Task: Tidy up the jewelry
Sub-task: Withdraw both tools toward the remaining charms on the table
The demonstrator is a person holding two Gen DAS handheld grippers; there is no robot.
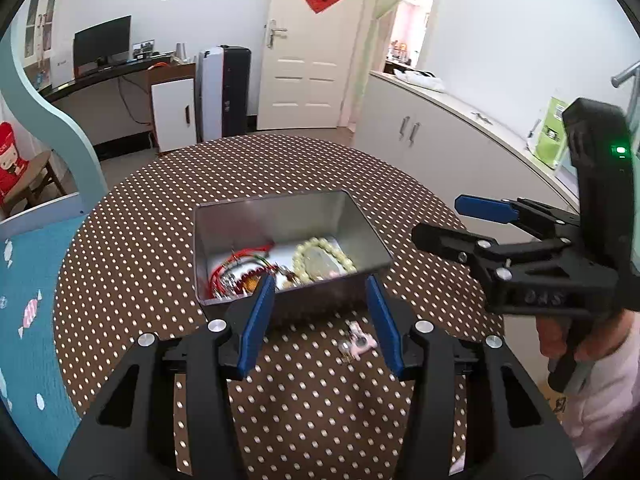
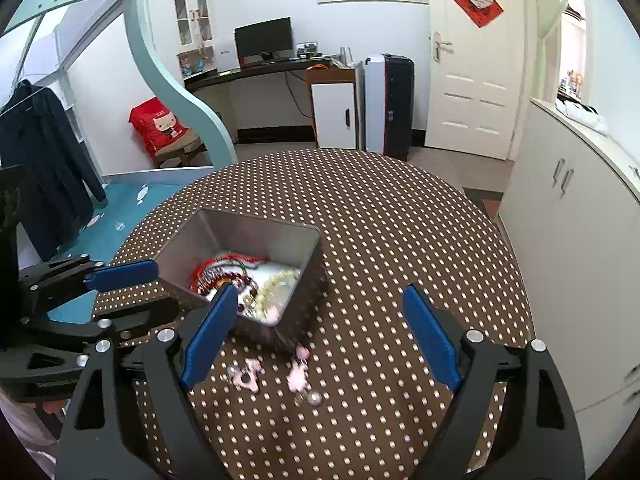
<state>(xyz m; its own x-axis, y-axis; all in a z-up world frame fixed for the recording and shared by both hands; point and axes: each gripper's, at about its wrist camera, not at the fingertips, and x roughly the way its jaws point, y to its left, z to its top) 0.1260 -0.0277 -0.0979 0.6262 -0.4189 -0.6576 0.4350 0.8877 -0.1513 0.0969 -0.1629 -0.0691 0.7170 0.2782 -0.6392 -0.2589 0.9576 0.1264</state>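
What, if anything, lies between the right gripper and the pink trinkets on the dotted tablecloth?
Nothing visible. The right gripper stands open above the two pink trinkets, which lie bare on the brown dotted tablecloth just in front of the open metal tin.

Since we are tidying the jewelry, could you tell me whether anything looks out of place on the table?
Yes. Two small pink jewelry pieces and a little silver bead lie loose on the dotted tablecloth, just outside the near wall of the metal tin, while the bead bracelets and red cords are inside it.
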